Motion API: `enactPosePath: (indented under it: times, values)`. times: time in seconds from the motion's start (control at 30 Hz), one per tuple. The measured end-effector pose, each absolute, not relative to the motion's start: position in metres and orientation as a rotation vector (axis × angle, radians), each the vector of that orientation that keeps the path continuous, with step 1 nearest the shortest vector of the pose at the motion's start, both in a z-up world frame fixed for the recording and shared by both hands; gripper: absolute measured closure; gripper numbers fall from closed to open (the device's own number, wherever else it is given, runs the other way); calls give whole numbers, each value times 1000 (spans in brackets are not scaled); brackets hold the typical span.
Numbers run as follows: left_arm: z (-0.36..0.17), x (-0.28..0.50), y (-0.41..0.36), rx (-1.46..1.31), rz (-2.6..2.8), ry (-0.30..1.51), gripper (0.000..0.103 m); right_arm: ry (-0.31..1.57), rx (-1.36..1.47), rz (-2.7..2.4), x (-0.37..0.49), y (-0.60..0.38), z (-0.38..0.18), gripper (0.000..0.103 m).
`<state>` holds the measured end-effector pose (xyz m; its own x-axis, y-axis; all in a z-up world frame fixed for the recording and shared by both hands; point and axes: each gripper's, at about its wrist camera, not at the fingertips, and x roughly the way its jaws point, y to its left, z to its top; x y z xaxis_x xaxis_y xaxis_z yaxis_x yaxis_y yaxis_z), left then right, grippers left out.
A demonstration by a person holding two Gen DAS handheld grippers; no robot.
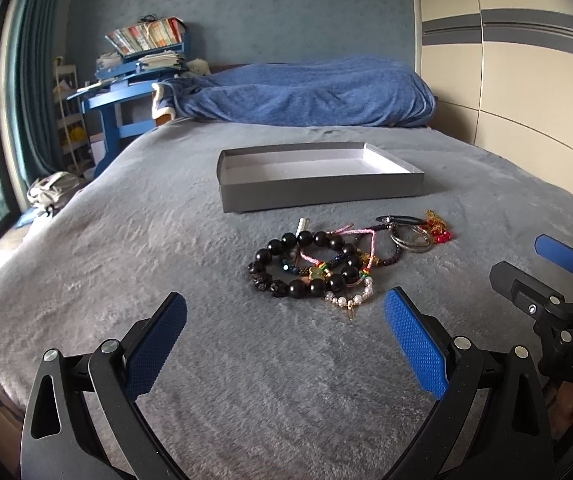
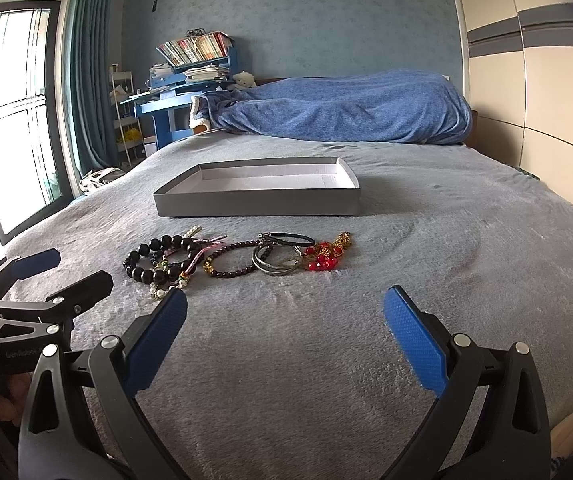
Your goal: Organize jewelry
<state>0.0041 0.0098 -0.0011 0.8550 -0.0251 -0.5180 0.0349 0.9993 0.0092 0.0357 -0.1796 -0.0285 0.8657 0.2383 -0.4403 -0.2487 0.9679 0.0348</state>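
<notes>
A pile of jewelry lies on the grey bed cover (image 1: 126,264). A big black bead bracelet (image 1: 282,248) (image 2: 154,270) rests at the pile's left, over pink cords (image 1: 350,234) and a pearl strand (image 1: 348,300). Silver bangles (image 1: 412,242) (image 2: 276,266) and a red and gold piece (image 1: 440,232) (image 2: 324,260) lie to the right. Beyond the pile sits a shallow grey box (image 1: 318,190) (image 2: 258,200), nothing inside. My left gripper (image 1: 286,324) hovers open just short of the pile. My right gripper (image 2: 286,320) is open too, nearer than the bangles, and nothing is held.
A rumpled blue blanket (image 1: 310,92) (image 2: 346,108) lies across the far end of the bed. A blue desk with books (image 1: 138,68) (image 2: 190,76) stands at the back left beside a window and curtain. A wardrobe (image 1: 526,80) lines the right side.
</notes>
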Motion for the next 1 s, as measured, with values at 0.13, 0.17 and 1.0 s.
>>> enactPosePath:
  times: [0.13, 0.17, 1.0]
  values:
    - [0, 4, 13, 8, -7, 519, 5, 460, -16, 251, 37, -182, -29, 5]
    - [1, 3, 13, 4, 2, 509, 5, 460, -14, 250, 37, -183, -29, 5]
    - [1, 14, 12, 32, -27, 567, 5, 491, -1, 252, 51, -186, -32, 5]
